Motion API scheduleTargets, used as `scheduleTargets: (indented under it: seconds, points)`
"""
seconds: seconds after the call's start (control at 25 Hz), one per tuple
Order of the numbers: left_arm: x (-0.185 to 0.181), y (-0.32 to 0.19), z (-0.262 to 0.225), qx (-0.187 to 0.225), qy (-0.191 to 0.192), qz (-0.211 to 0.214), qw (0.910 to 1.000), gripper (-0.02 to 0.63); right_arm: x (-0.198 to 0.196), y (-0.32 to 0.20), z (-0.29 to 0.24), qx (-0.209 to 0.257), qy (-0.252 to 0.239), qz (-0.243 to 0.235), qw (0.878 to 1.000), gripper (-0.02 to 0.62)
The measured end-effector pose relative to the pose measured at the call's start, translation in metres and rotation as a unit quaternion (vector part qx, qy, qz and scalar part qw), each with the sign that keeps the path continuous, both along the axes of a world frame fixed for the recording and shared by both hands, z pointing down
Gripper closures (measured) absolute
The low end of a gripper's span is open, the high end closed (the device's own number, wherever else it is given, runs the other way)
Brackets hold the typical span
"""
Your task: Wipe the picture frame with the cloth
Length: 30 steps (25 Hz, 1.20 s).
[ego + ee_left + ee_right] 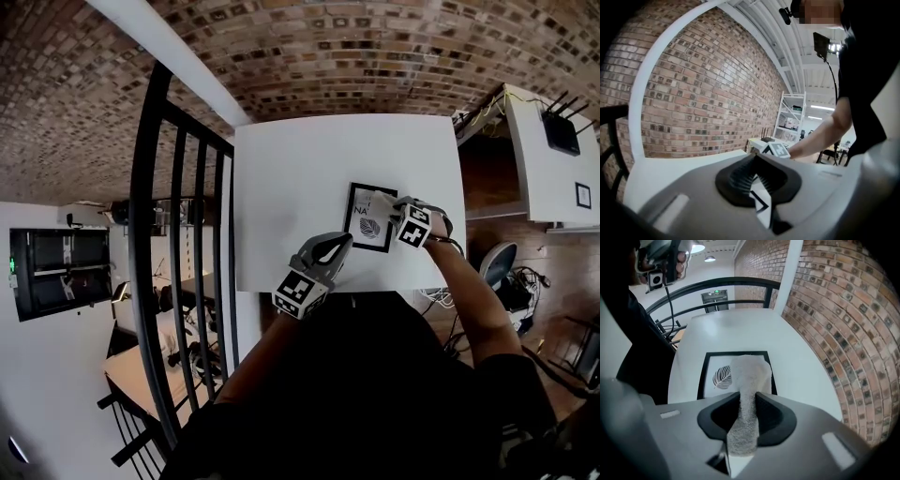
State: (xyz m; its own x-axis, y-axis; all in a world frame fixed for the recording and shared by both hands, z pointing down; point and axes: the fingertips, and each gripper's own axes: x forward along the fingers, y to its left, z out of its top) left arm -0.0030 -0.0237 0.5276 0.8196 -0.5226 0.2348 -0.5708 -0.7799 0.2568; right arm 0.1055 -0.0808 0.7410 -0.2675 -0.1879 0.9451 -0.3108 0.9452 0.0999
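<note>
Both tools loaded, cloth on frame.
Your right tool is clamped on the pale grey terry cloth. The cloth's free end drapes over the black-edged leaf-print picture frame, which lies flat on the white table. Your left tool pinches the frame's near corner.

White tabletop, rectangular, with one edge against a brick wall and a black railing along its left side. A black-edged picture frame with a leaf print lies on it, right of centre and near the front edge.
</note>
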Motion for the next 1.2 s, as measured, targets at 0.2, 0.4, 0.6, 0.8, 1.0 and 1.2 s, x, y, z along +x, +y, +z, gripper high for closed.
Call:
scheduleTargets:
  seconds: [0.2,0.4,0.6,0.8,1.0,1.2]
  points:
    - [-0.008,0.005,0.001,-0.005,-0.005,-0.012,0.9999,0.606,-0.056,0.003,-0.014,0.004,-0.031,-0.037,0.999,0.499]
    - [-0.021,0.008,0.005,0.003,-0.012,-0.033,0.9994,0.606,-0.099,0.019,-0.005,-0.011,-0.035,-0.068,0.997,0.499]
    - [-0.028,0.012,0.009,0.001,-0.013,-0.045,0.9989,0.606,-0.11,0.042,0.017,-0.035,-0.013,-0.093,0.995,0.499]
    - [-0.031,0.015,0.012,-0.001,-0.012,-0.046,0.9989,0.606,-0.091,0.051,0.03,-0.05,0.005,-0.081,0.995,0.498]
    - [-0.027,0.014,0.013,0.001,-0.011,-0.038,0.9992,0.606,-0.057,0.052,0.029,-0.055,0.023,-0.059,0.996,0.497]
    - [-0.016,0.014,0.01,-0.006,-0.008,-0.021,0.9997,0.606,-0.023,0.057,0.03,-0.062,0.034,-0.035,0.997,0.497]
